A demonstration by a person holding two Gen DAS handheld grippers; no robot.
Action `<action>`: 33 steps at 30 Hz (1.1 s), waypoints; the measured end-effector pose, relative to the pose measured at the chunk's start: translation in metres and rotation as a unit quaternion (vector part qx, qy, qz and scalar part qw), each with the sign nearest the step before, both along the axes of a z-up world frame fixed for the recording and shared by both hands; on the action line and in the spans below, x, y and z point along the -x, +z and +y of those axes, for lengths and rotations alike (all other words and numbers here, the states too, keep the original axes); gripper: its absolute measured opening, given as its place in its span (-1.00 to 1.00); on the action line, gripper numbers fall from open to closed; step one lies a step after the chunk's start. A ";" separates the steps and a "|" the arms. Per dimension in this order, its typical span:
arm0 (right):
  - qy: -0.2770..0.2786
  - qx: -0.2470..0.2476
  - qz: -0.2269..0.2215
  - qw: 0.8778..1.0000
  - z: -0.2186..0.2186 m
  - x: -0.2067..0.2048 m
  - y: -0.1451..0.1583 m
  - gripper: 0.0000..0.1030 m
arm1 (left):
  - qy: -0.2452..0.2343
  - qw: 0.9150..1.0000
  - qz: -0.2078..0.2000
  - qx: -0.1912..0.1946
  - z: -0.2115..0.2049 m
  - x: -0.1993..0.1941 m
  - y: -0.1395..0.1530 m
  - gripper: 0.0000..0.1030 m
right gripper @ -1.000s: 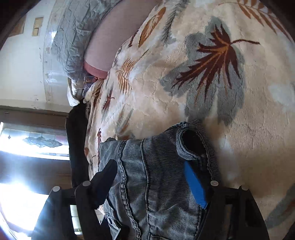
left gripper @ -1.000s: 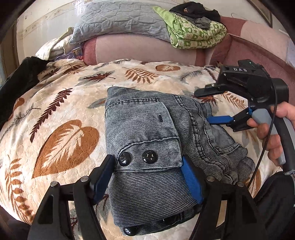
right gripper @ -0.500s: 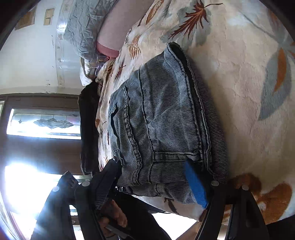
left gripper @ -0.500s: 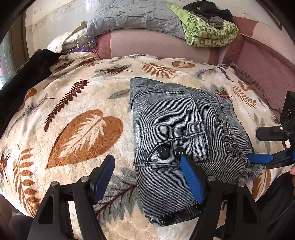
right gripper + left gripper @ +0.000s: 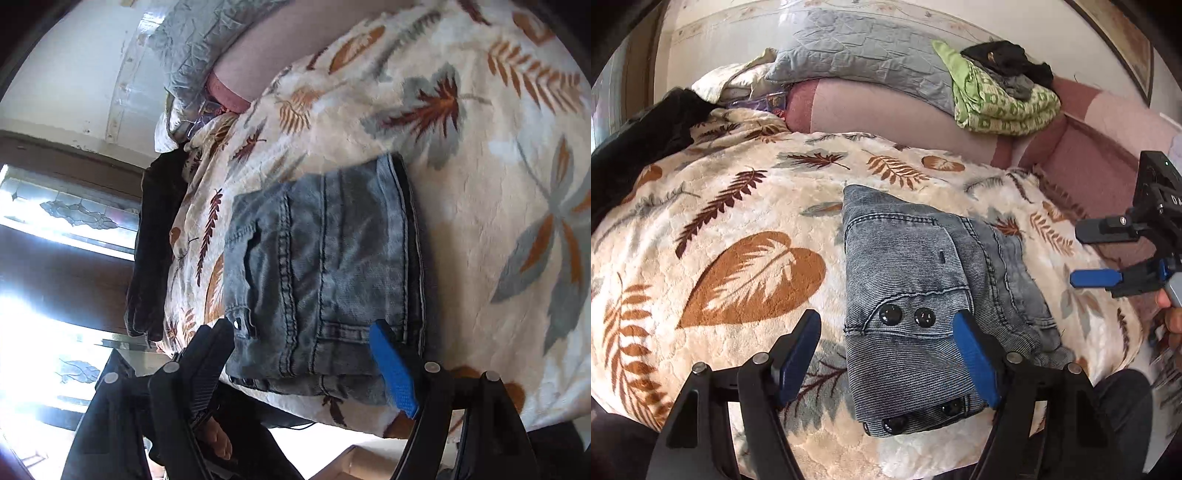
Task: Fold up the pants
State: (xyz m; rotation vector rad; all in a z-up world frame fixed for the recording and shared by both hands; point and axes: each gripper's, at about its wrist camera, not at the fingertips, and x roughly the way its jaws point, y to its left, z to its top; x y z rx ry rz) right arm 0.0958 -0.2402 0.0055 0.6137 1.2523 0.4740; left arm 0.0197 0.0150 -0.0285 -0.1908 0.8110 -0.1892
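Note:
The grey-blue denim pants (image 5: 916,295) lie folded into a compact bundle on the leaf-patterned blanket (image 5: 738,221), with black buttons on the near flap. My left gripper (image 5: 886,354) hovers open above the bundle's near left edge, nothing between its blue pads. In the right wrist view the same pants (image 5: 325,273) lie flat below my right gripper (image 5: 303,362), which is open and lifted clear of them. The right gripper (image 5: 1100,254) also shows at the right edge of the left wrist view, held by a hand above the blanket.
A grey pillow (image 5: 864,62), a green patterned cloth (image 5: 1001,99) and dark clothes (image 5: 1008,59) sit on the pink headboard cushion at the back. A black garment (image 5: 639,147) lies at the bed's left edge. A bright window (image 5: 55,221) fills the right wrist view's left side.
Both grippers have drawn back from the folded pants. The right gripper let go of the bundle's edge, rose and rolled. The left slid left off the bundle.

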 end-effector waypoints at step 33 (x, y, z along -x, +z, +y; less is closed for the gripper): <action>0.173 0.437 -0.072 0.880 0.232 -0.184 -0.029 -0.77 | 0.000 0.988 0.075 0.137 0.010 -0.026 -0.043 -0.02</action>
